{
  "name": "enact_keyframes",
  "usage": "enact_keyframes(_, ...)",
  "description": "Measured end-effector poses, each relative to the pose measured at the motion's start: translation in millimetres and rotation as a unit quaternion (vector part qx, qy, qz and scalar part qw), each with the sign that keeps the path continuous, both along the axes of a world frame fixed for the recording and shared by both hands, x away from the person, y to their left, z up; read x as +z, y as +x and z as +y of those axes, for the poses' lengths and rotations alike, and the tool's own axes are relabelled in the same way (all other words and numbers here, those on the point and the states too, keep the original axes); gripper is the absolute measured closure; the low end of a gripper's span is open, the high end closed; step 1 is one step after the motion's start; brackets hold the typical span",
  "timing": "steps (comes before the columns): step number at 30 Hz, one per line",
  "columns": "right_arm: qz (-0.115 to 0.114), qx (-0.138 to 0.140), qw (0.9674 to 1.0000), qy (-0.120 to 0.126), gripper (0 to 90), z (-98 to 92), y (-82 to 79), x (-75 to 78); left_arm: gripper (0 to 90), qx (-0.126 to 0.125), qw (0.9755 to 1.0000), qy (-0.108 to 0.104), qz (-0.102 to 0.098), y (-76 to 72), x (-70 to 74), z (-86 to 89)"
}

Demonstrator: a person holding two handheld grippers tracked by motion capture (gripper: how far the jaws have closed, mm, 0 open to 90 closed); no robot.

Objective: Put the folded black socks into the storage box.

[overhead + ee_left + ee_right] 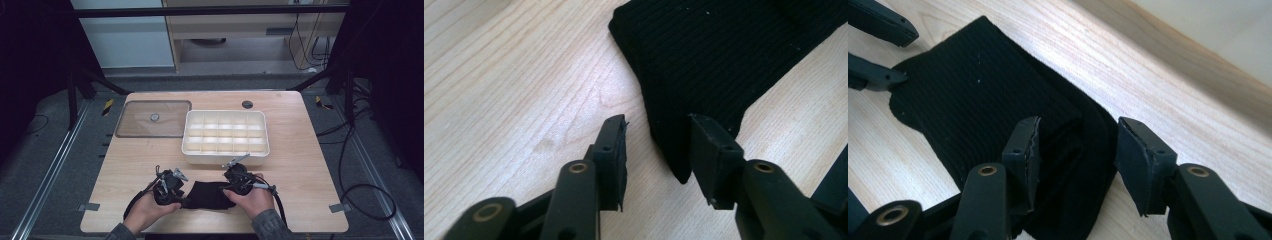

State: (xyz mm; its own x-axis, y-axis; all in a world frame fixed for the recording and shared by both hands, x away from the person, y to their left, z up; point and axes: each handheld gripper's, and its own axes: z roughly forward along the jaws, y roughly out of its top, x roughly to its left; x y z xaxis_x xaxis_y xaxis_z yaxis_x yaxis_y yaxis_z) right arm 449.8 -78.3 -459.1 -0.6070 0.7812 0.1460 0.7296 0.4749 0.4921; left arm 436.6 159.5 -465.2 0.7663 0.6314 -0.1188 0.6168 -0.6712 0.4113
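From above you see the compartment box (225,136) past the black cloth (207,195); up close, your left gripper (656,142) and right gripper (1078,145) straddle the cloth's ends, jaws apart.

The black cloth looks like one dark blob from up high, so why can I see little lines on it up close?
High view: the black cloth is small, soft and dim, with no weave visible, and the white tray glows brightly. Left gripper view: fine ribs show sharply on the cloth, while the near fingers look slightly soft. Right gripper view: ribs are clear, and pale light streaks the table.
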Motion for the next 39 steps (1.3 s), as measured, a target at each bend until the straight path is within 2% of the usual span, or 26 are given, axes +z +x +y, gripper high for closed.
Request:
enact_keyframes(8, 0.009, 0.005, 0.9999, 0.003, 54.8, -9.2, -7.8, 0.6, 66.0, -0.022, 0.9998, 0.003, 0.004, -2.6, -3.2, -6.3)
enact_keyframes(12, 0.013, 0.009, 0.9999, 0.005, 60.7, -12.4, -8.5, -0.3, 70.7, -0.032, 0.9994, 0.002, 0.009, -2.9, -4.0, -7.9)
enact_keyframes(20, -0.001, 0.005, 1.0000, 0.008, 63.6, -15.5, -5.6, 6.1, 80.0, -0.044, 0.9988, -0.005, 0.019, -2.2, -4.7, -8.3)
enact_keyframes(23, -0.007, 0.010, 0.9999, 0.009, 72.6, -16.6, -1.6, 8.2, 81.8, -0.045, 0.9988, -0.005, 0.019, -1.9, -4.6, -8.3)
enact_keyframes(26, -0.007, 0.009, 0.9999, 0.011, 71.5, -15.8, -0.3, 7.9, 82.2, -0.042, 0.9989, -0.005, 0.019, 0.0, -4.4, -7.4)
enact_keyframes(32, -0.014, 0.008, 0.9998, 0.011, 60.8, -11.7, 3.3, 6.9, 82.4, -0.041, 0.9991, 0.009, 0.010, 6.4, -2.2, -6.0)
enact_keyframes(37, 0.006, 0.017, 0.9997, 0.013, 55.2, -8.6, 3.0, 1.6, 82.6, -0.039, 0.9991, 0.013, 0.009, 10.5, -1.3, -5.1)
enact_keyframes(39, 0.011, 0.025, 0.9996, 0.009, 55.9, -7.2, 2.1, -1.3, 82.6, -0.039, 0.9991, 0.014, 0.007, 11.4, -1.3, -4.5)
